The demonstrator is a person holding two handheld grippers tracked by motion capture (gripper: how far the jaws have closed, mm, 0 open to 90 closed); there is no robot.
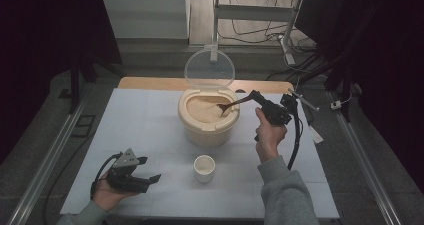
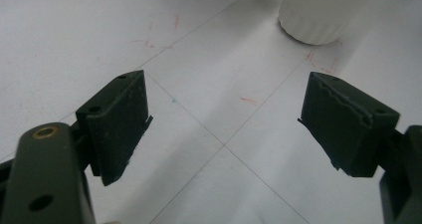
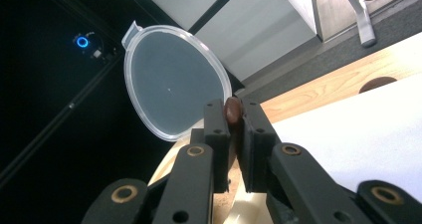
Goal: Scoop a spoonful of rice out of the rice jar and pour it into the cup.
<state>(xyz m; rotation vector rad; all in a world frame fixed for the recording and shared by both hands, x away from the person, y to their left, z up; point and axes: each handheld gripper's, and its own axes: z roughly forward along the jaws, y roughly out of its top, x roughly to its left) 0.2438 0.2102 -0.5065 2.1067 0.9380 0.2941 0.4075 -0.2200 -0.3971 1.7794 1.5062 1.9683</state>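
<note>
Scooping is what I see here: my right gripper point(image 1: 256, 96) has its fingers point(image 3: 217, 129) clenched on the handle of a brown spoon point(image 1: 231, 105), and the bowl end of the spoon dips into the grain inside the cream-coloured bucket point(image 1: 208, 127). In the right gripper view the rounded handle end point(image 3: 232, 109) sits pinched between the two fingers, with the clear lid point(image 3: 174, 82) behind them. That lid stands upright, hinged open at the far side of the bucket, seen in the high view too point(image 1: 209, 67). The bucket sits mid-table, toward the far edge of the white table point(image 1: 145, 130); the grain surface looks level and fairly full. My right hand point(image 1: 269, 135) grips the tool body from below, just right of the bucket, cable looping down beside the wrist.

My left gripper point(image 1: 146, 170) rests low at the near left of the table, held in my left hand point(image 1: 107, 192), fingers point(image 2: 119, 119) released and spread wide with nothing between them. In the left gripper view they frame bare table, with faint red marks on it. A small white cup point(image 1: 204, 168) stands upright in front of the bucket, near me, well apart from the left gripper; its ribbed base shows at the top of the left gripper view point(image 2: 318, 20). I cannot tell what is inside the cup.
</note>
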